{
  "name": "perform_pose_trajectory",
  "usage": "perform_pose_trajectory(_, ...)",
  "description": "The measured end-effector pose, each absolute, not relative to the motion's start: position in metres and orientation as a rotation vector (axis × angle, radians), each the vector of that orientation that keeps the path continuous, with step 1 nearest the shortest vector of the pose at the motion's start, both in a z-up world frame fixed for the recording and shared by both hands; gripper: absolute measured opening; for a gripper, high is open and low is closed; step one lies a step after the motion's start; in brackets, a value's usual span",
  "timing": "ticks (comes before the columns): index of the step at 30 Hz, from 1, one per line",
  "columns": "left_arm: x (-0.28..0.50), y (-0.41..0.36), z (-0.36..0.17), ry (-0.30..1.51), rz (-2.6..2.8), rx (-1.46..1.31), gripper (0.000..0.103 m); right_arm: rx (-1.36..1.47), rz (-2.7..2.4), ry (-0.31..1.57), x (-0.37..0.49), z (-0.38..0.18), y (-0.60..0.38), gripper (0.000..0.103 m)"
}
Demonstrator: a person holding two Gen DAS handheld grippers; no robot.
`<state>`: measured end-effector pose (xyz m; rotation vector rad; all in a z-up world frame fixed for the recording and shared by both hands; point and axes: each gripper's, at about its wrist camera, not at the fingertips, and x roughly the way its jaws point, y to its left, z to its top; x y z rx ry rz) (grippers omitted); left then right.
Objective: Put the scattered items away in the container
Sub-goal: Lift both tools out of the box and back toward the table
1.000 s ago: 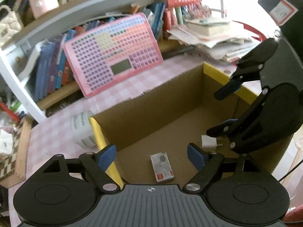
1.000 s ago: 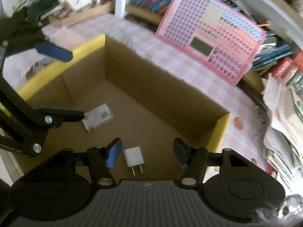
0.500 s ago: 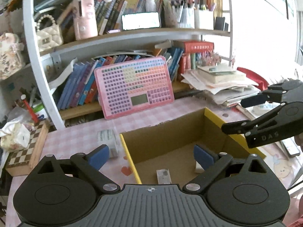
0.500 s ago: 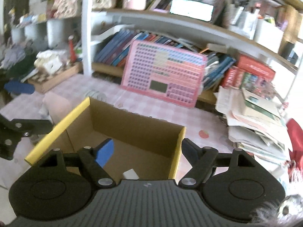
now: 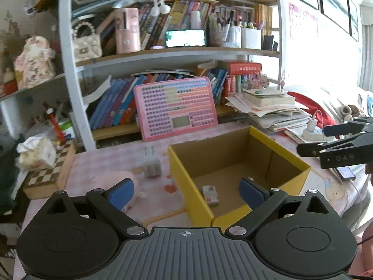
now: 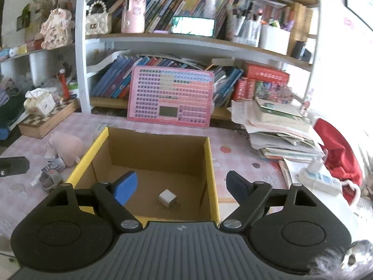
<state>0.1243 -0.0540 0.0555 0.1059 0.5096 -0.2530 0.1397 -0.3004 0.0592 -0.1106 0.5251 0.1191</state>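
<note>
An open cardboard box with a yellow rim (image 5: 186, 179) (image 6: 211, 163) stands on the pink checked table. On its floor lie a small printed packet (image 5: 210, 194) and a white charger plug (image 6: 167, 197). My left gripper (image 5: 186, 191) hangs open above the box's near left corner with nothing in it. My right gripper (image 6: 181, 186) hovers over the box's near edge; its jaws are opening, with nothing between them. A pink plush toy (image 6: 67, 148) and a small wrapped pack (image 5: 152, 166) lie on the table left of the box. Small loose items (image 6: 51, 175) lie beside the plush toy.
A pink key-grid board (image 5: 176, 107) leans on the bookshelf behind the box. A pile of papers and books (image 6: 279, 126) sits at the right, with a power strip (image 6: 319, 179) and a phone (image 5: 345, 172). A chessboard box (image 5: 49, 172) lies at the left.
Both grippers have drawn back and up out of the box, so the whole box and shelves show. The right jaws have spread wider. The packet and plug stay on the box floor.
</note>
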Motion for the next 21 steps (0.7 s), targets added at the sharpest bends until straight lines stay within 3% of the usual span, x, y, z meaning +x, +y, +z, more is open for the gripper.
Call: perform_pose_trajectory(21,0.056,0.033,0.017,0.594,-0.175,0.046,0.099,0.006,0.019,0.661,0.042,0.000,-0.217,0.088)
